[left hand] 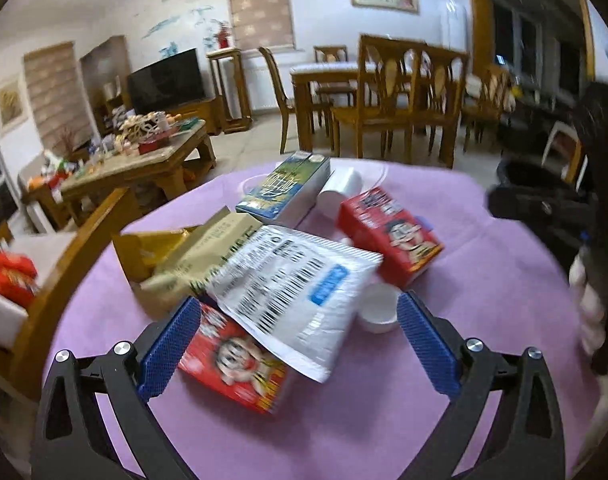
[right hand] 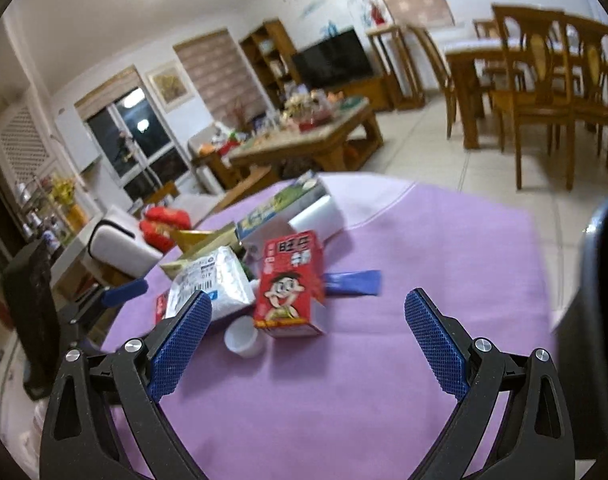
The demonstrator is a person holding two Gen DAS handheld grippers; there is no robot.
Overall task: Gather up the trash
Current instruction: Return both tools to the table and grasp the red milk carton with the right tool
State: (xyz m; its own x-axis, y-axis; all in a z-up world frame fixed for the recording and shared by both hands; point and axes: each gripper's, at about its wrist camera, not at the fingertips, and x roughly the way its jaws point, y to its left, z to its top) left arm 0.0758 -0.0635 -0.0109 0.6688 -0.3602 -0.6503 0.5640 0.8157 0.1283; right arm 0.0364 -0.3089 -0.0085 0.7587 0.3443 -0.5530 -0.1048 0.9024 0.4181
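Both jaws are spread wide and nothing is gripped by the left hand-held gripper (left hand: 298,346) or right hand-held gripper (right hand: 308,344). The trash pile (left hand: 288,264) is heaped on the purple-covered table (left hand: 484,280), between the left fingers.

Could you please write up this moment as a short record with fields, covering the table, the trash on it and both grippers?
surface: purple tablecloth
trash pile: two red cartons, blue-green carton, white pouch, gold packaging, small white cup
stacking: white pouch lies over the nearer red carton
left gripper: open, holds nothing, nearer red carton and pouch between its fingers
right gripper: open, empty
bin: dark bin past the table edge
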